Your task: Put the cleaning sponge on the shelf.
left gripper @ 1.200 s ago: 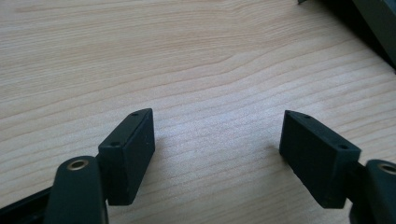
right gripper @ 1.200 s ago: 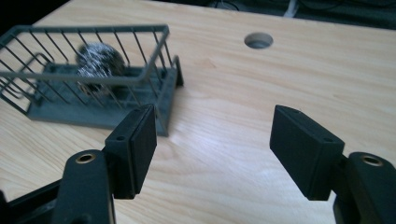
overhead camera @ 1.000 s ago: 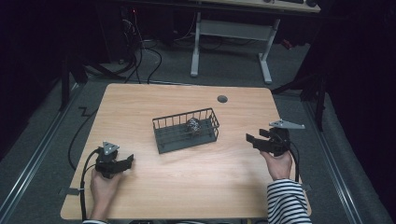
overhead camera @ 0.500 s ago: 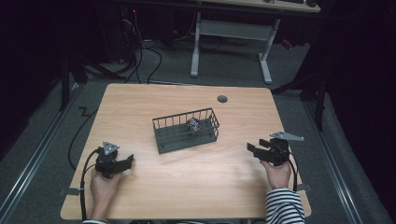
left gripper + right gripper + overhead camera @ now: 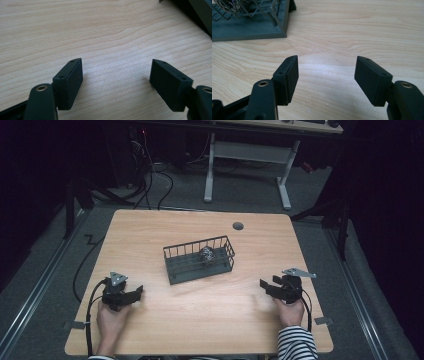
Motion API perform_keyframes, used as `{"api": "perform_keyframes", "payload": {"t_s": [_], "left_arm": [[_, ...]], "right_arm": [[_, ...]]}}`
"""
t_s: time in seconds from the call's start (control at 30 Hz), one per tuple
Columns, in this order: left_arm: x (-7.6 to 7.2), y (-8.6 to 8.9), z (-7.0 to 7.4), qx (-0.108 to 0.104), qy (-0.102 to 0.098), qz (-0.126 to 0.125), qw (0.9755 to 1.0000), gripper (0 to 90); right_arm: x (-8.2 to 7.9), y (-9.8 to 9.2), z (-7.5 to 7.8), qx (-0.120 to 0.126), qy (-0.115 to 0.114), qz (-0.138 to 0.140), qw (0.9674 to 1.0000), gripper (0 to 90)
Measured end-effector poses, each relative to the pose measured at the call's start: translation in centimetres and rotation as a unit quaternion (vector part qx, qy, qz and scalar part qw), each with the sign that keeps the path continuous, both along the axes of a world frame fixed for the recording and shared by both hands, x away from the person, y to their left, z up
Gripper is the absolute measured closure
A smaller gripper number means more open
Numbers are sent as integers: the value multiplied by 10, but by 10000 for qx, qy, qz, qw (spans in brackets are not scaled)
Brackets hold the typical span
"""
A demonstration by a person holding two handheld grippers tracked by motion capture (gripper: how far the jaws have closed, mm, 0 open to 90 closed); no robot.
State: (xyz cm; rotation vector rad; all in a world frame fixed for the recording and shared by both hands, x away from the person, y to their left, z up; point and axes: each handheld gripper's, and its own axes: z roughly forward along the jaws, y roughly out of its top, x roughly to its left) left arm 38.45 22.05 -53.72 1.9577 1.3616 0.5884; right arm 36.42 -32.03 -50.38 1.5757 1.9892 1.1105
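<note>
The pale wood-grain table (image 5: 200,320) runs past the frame in both gripper views. The dark wire basket (image 5: 199,259) stands near its middle; in the right gripper view only a corner of its flat base and thin bars shows, cut off at the top left. The small mottled, roundish thing (image 5: 207,254) inside it is too small to identify. The left gripper (image 5: 137,293) lies low by the near left edge, hand behind it, its blocky matte black jaws wide apart over bare wood. The right gripper (image 5: 266,286) sits low at the near right, aimed toward the basket; its jaws have just been closing, yet a clear gap remains and nothing is between them.
</note>
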Motion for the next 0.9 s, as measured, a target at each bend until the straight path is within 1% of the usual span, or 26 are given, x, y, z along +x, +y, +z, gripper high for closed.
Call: {"api": "perform_keyframes", "payload": {"t_s": [0.13, 0.3, 0.4, 0.43, 0.7, 0.87, 0.9], "left_arm": [[0, 0, 0, 1, 0, -1, 10000, 273], [0, 0, 0, 1, 1, 1, 10000, 273], [0, 0, 0, 0, -1, 1, 10000, 273], [0, 0, 0, 0, -1, 2, 10000, 273], [0, 0, 0, 0, -1, 2, 10000, 273], [0, 0, 0, -1, -1, 3, 10000, 273], [0, 0, 0, -2, -1, 4, 10000, 273]], "right_arm": [[-3, -1, -7, -107, -19, -87, 9999, 367], [-4, 0, -14, -232, 30, -89, 9997, 367], [-4, 1, -16, -309, 37, -83, 9995, 367], [-4, 2, -16, -311, 71, -101, 9994, 367], [-3, 5, -21, -490, 67, -99, 9987, 359], [-4, 6, -25, -691, 150, -115, 9974, 353], [-4, 6, -26, -708, 104, -113, 9974, 353]]}}
